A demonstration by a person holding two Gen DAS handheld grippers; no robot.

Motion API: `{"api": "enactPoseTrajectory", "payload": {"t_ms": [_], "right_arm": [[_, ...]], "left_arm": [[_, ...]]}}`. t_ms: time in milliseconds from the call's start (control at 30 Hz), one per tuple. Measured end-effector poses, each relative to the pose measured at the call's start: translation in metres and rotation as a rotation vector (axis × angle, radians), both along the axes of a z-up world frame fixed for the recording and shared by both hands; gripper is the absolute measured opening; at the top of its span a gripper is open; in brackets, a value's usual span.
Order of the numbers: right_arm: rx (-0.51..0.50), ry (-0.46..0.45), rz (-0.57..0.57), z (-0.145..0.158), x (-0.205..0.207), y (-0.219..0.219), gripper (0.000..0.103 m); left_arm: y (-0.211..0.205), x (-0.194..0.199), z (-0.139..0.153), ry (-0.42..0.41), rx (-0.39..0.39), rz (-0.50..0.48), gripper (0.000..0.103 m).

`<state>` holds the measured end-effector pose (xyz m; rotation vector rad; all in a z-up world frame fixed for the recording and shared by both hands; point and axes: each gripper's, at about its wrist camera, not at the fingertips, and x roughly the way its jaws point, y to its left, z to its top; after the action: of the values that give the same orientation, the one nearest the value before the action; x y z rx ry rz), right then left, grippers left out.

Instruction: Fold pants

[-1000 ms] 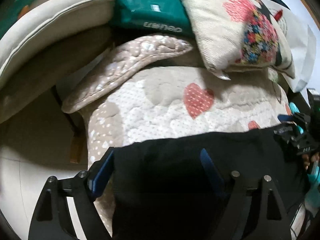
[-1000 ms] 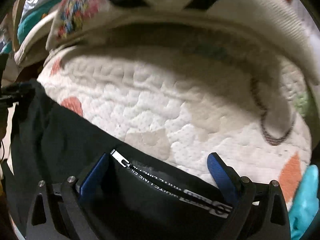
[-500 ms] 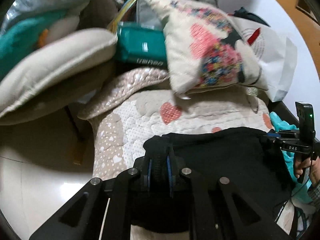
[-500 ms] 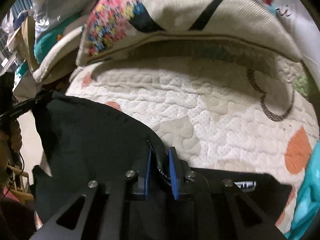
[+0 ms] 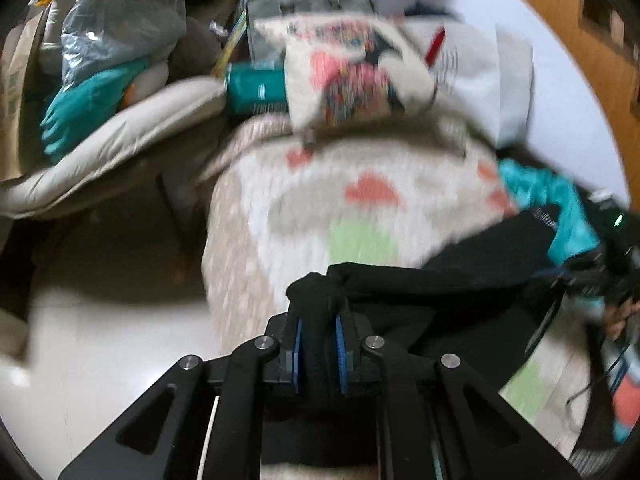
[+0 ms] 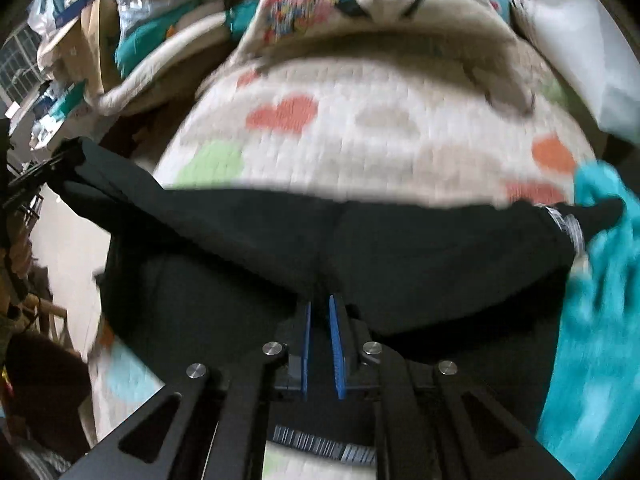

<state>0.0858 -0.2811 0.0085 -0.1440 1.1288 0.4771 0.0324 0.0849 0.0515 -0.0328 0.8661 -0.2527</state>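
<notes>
Left gripper (image 5: 319, 322) is clamped on a bunched corner of the black pants (image 5: 472, 280); right gripper (image 6: 319, 320) pinches their edge (fabric hides both tips). They hang above the blurred heart-print quilt (image 6: 360, 128). Only the right view shows the striped waistband (image 6: 570, 226) beside teal cloth (image 6: 600, 280).

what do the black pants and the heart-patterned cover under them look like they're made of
Black pants: soft matte knit or cotton-like fabric, judging by how it bunches and drapes without shine; exact fibre unclear. Heart-patterned cover: cream quilted padded textile, probably cotton, with puffy stitched texture and coloured heart patches.
</notes>
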Motion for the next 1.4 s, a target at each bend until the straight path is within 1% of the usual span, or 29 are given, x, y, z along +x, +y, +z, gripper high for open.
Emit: {"api": "enactPoseTrajectory", "payload": {"t_ms": [67,100,200,267,333,367,400,433,467,500,567,600,633,667,700,733,767,833,900,1000,1067,1100,1133,1167,1200,1233,1267,1333,1400], "right_arm": [[-0.021,0.055,-0.022,-0.015,-0.023,-0.005,0.006],[-0.032,0.088,-0.03,-0.024,-0.034,-0.008,0.006],[-0.098,0.164,-0.051,-0.041,-0.056,-0.012,0.007],[-0.118,0.168,-0.067,-0.04,-0.065,-0.014,0.007],[-0.095,0.161,-0.071,-0.032,-0.069,-0.014,0.009],[-0.079,0.147,-0.075,-0.024,-0.069,-0.013,0.015],[-0.065,0.125,-0.078,-0.015,-0.069,-0.011,0.032],[-0.054,0.108,-0.078,-0.009,-0.068,-0.008,0.044],[-0.034,0.079,-0.072,0.0,-0.066,-0.002,0.066],[-0.004,0.065,-0.061,0.006,-0.064,0.004,0.074],[0.056,0.078,-0.068,0.009,-0.059,0.011,0.074],[0.089,0.082,-0.093,0.009,-0.056,0.011,0.074],[0.148,0.091,-0.139,0.006,-0.052,0.007,0.074],[0.201,0.104,-0.174,0.002,-0.049,0.003,0.074],[0.288,0.125,-0.225,-0.003,-0.047,-0.005,0.074],[0.341,0.142,-0.257,-0.007,-0.047,-0.004,0.074],[0.424,0.171,-0.303,-0.015,-0.046,-0.009,0.074],[0.533,0.217,-0.363,-0.028,-0.043,-0.006,0.074],[0.568,0.255,-0.395,-0.04,-0.036,0.002,0.074],[0.593,0.297,-0.473,-0.059,-0.022,0.019,0.074],[0.625,0.297,-0.542,-0.069,-0.012,0.026,0.075],[0.629,0.276,-0.577,-0.069,-0.009,0.03,0.075],[0.627,0.263,-0.591,-0.068,-0.005,0.03,0.074],[0.61,0.252,-0.602,-0.065,-0.004,0.031,0.065],[0.578,0.238,-0.604,-0.061,-0.005,0.032,0.039],[0.579,0.236,-0.574,-0.058,-0.008,0.031,0.017],[0.577,0.244,-0.566,-0.056,-0.014,0.028,0.006],[0.561,0.225,-0.563,-0.05,-0.034,0.014,0.006],[0.501,0.212,-0.564,-0.045,-0.062,0.002,0.006]], "left_arm": [[-0.003,-0.016,-0.01,0.055,0.041,0.005,0.015],[-0.003,-0.026,-0.019,0.107,0.07,0.014,0.017],[0.004,-0.045,-0.029,0.205,0.076,0.036,0.025],[0.012,-0.055,-0.027,0.223,0.059,0.064,0.026],[0.024,-0.063,-0.017,0.213,0.021,0.11,0.027],[0.033,-0.064,-0.012,0.21,0.012,0.162,0.028],[0.038,-0.061,-0.01,0.208,0.011,0.204,0.028],[0.047,-0.059,-0.007,0.204,0.005,0.27,0.029],[0.056,-0.056,-0.006,0.202,-0.011,0.342,0.031],[0.064,-0.052,-0.007,0.208,-0.038,0.403,0.032],[0.076,-0.047,-0.012,0.231,-0.108,0.501,0.034],[0.08,-0.044,-0.017,0.242,-0.155,0.54,0.034],[0.082,-0.041,-0.025,0.253,-0.199,0.57,0.034],[0.082,-0.039,-0.031,0.262,-0.226,0.585,0.034],[0.083,-0.038,-0.041,0.272,-0.269,0.598,0.034],[0.083,-0.04,-0.047,0.269,-0.305,0.599,0.034],[0.083,-0.042,-0.052,0.261,-0.343,0.598,0.034],[0.087,-0.048,-0.062,0.245,-0.397,0.616,0.034],[0.095,-0.049,-0.068,0.241,-0.435,0.637,0.034],[0.103,-0.048,-0.066,0.224,-0.469,0.642,0.034],[0.105,-0.048,-0.065,0.207,-0.482,0.647,0.035],[0.105,-0.048,-0.065,0.204,-0.494,0.649,0.035],[0.106,-0.047,-0.066,0.205,-0.502,0.651,0.035],[0.106,-0.047,-0.067,0.207,-0.511,0.656,0.035],[0.106,-0.047,-0.067,0.212,-0.522,0.661,0.035],[0.108,-0.048,-0.068,0.217,-0.537,0.668,0.035],[0.109,-0.048,-0.068,0.22,-0.55,0.674,0.035],[0.114,-0.051,-0.067,0.219,-0.568,0.693,0.035],[0.118,-0.054,-0.065,0.212,-0.577,0.711,0.035]]}}
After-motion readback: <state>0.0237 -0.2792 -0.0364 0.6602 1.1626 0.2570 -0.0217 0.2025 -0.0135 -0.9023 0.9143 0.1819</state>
